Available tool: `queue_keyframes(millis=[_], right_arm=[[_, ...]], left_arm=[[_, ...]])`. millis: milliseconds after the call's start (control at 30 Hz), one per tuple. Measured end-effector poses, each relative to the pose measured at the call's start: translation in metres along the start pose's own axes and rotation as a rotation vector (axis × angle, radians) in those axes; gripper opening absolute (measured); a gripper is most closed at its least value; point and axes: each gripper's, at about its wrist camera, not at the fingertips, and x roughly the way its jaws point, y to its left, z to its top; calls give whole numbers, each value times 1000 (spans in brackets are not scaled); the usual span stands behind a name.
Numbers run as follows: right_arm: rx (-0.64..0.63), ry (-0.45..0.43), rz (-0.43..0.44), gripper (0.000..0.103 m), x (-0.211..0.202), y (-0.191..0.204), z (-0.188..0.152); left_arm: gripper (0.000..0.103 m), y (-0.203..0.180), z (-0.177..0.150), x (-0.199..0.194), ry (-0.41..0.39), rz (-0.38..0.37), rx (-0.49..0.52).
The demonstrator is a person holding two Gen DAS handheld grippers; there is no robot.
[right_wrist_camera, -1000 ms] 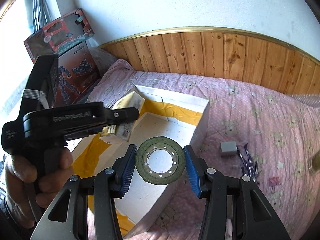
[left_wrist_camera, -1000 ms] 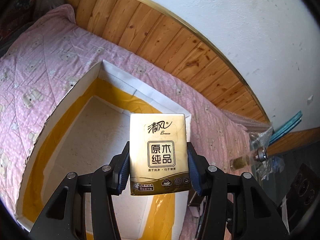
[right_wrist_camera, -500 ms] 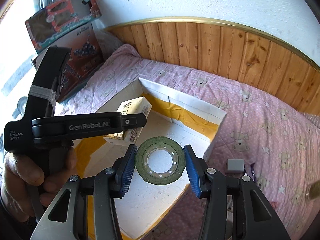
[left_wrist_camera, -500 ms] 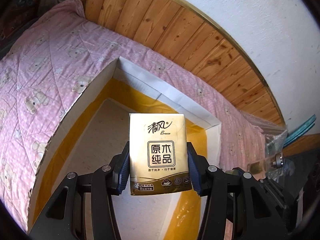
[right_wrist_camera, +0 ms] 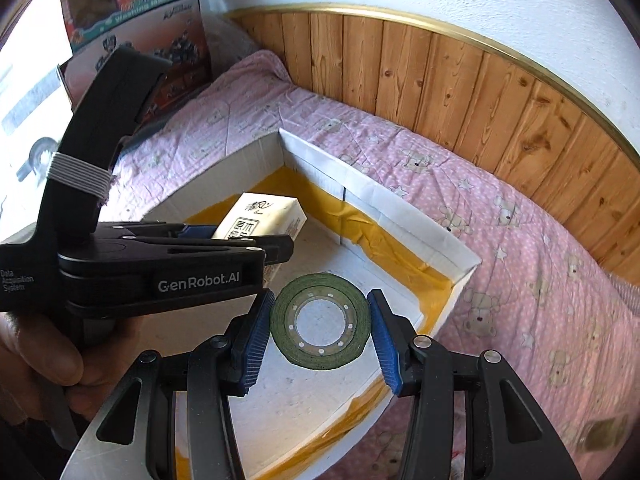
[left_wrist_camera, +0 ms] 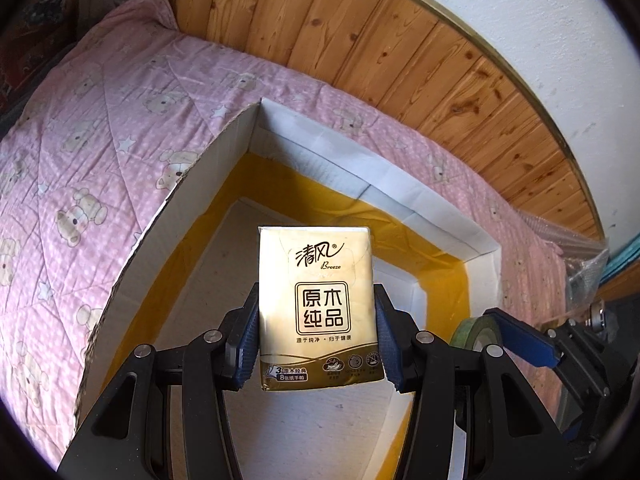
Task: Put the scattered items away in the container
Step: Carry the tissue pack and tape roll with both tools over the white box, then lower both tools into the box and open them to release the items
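My left gripper [left_wrist_camera: 316, 340] is shut on a gold tissue pack [left_wrist_camera: 318, 304], held upright over the open white cardboard box [left_wrist_camera: 360, 184] with yellow tape along its inner edges. In the right wrist view, my right gripper [right_wrist_camera: 320, 330] is shut on a green tape roll [right_wrist_camera: 320, 320], its blue pads pressed on both sides, above the same box [right_wrist_camera: 384, 204]. The left gripper [right_wrist_camera: 276, 250] with the tissue pack [right_wrist_camera: 264, 216] sits just left of the roll, a hand [right_wrist_camera: 44, 364] holding it. The tape roll [left_wrist_camera: 472, 330] shows at the right in the left wrist view.
The box rests on a pink bear-print quilt [right_wrist_camera: 540, 272] [left_wrist_camera: 100, 152] against a wooden wall panel [right_wrist_camera: 440, 80]. Toy boxes [right_wrist_camera: 136, 24] stand at the far left by the window. Plastic-wrapped clutter [left_wrist_camera: 588, 280] lies off the bed's right end.
Both grippers have come lower and further over the box, which now fills more of each view. The right gripper with its roll has entered the left wrist view. Both grips are unchanged.
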Motion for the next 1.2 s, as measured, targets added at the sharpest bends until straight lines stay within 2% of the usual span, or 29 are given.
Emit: queue_keyframes(millis=[467, 733, 933, 1200], right_arm=[[-104, 139, -19, 49, 42, 0, 12], [-104, 235, -34, 49, 65, -3, 13], [-142, 280, -53, 49, 73, 3, 17], [-239, 301, -129, 49, 83, 14, 21]], left_arm=[[53, -2, 2, 28, 66, 38, 36], [53, 5, 7, 39, 101, -12, -4], [53, 2, 6, 48, 113, 74, 50], [54, 4, 6, 54, 113, 115, 56]])
